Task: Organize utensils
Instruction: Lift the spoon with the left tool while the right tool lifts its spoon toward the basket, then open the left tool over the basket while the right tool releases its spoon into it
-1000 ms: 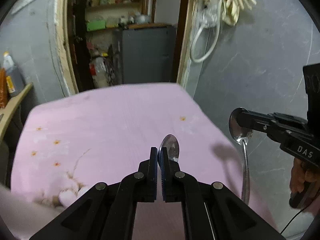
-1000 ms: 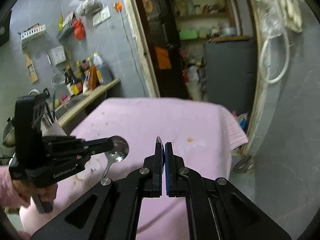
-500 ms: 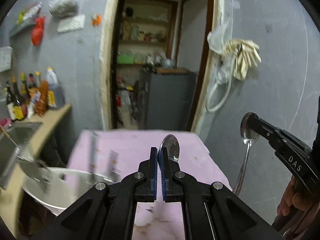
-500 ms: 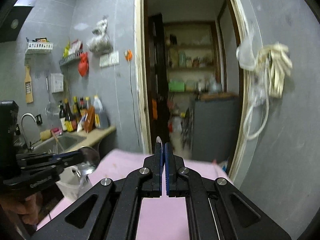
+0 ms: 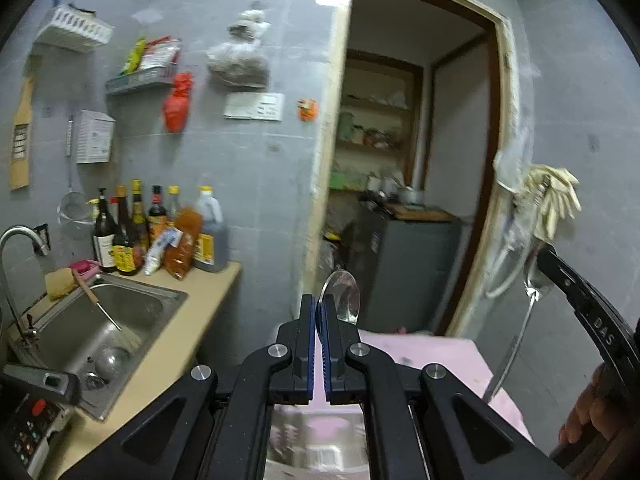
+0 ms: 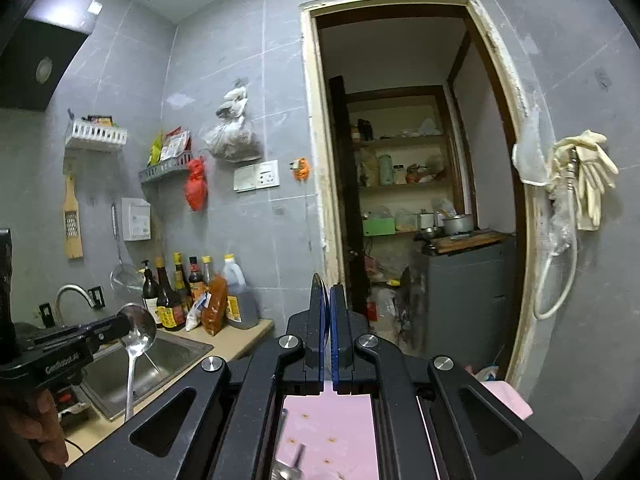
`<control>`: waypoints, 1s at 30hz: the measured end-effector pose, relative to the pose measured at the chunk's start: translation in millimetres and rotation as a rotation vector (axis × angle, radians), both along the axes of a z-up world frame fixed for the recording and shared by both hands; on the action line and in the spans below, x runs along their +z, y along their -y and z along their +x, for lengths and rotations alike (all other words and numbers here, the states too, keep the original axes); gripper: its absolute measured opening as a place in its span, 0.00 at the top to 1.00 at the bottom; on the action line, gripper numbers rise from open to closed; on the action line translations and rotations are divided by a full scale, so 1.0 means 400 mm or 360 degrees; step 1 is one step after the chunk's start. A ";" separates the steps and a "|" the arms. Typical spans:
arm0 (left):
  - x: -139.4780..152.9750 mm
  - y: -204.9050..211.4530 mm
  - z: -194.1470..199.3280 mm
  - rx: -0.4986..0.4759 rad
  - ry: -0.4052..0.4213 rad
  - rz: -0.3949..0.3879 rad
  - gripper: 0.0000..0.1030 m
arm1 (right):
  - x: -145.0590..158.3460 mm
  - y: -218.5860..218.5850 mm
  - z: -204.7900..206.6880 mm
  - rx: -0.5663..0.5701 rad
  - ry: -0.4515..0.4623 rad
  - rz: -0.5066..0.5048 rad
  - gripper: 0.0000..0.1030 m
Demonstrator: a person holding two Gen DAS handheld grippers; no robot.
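Note:
My left gripper point(image 5: 319, 305) is shut on a steel spoon point(image 5: 341, 295); its bowl sticks up past the fingertips. The same spoon point(image 6: 138, 330) hangs handle-down from the left gripper point(image 6: 120, 326) in the right wrist view. My right gripper point(image 6: 329, 296) is shut on a second spoon, seen edge-on at its tips point(image 6: 319, 285). In the left wrist view that second spoon point(image 5: 534, 280) hangs handle-down from the right gripper point(image 5: 540, 258). Both grippers are raised high and point at the wall and doorway.
A steel sink point(image 5: 92, 324) with a tap point(image 5: 20, 240) lies low left, with several bottles point(image 5: 160, 236) behind it. A pink tablecloth point(image 5: 436, 354) shows below the grippers. A metal basin rim point(image 5: 316, 452) is blurred under the left gripper. An open doorway point(image 6: 404, 200) lies ahead.
Both grippers have lifted and tilted up from the pink table toward the wall and doorway. Each still holds its spoon.

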State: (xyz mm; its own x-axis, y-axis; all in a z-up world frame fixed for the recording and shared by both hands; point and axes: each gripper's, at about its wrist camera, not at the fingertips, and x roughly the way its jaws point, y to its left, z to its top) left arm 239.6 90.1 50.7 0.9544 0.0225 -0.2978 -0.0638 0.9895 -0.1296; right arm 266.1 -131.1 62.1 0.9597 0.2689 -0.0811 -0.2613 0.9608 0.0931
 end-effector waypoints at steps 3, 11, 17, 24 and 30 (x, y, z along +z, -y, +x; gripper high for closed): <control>-0.032 -0.057 0.029 0.0056 0.0044 -0.0013 0.97 | -0.045 -0.051 0.015 -0.0008 -0.0021 -0.0078 0.97; -0.108 -0.125 0.088 0.0175 0.0109 0.0089 0.97 | -0.138 -0.095 0.029 -0.0048 -0.0076 -0.0178 0.97; -0.162 -0.115 0.099 0.0205 0.0187 0.0149 0.97 | -0.184 -0.119 0.029 -0.0062 -0.0098 -0.0274 0.97; -0.227 -0.087 0.073 0.0182 0.0250 0.0171 0.97 | -0.226 -0.152 0.012 -0.0041 -0.0114 -0.0355 0.97; -0.249 -0.058 0.056 0.0146 0.0275 0.0294 0.96 | -0.230 -0.153 0.009 0.0002 -0.0174 -0.0345 0.97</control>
State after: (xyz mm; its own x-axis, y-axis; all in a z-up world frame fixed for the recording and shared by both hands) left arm 262.0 113.2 -48.9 0.9821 0.1500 -0.1137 -0.1469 0.9885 0.0358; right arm 269.7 -69.8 -30.0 0.9418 0.2348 -0.2406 -0.2619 0.9611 -0.0874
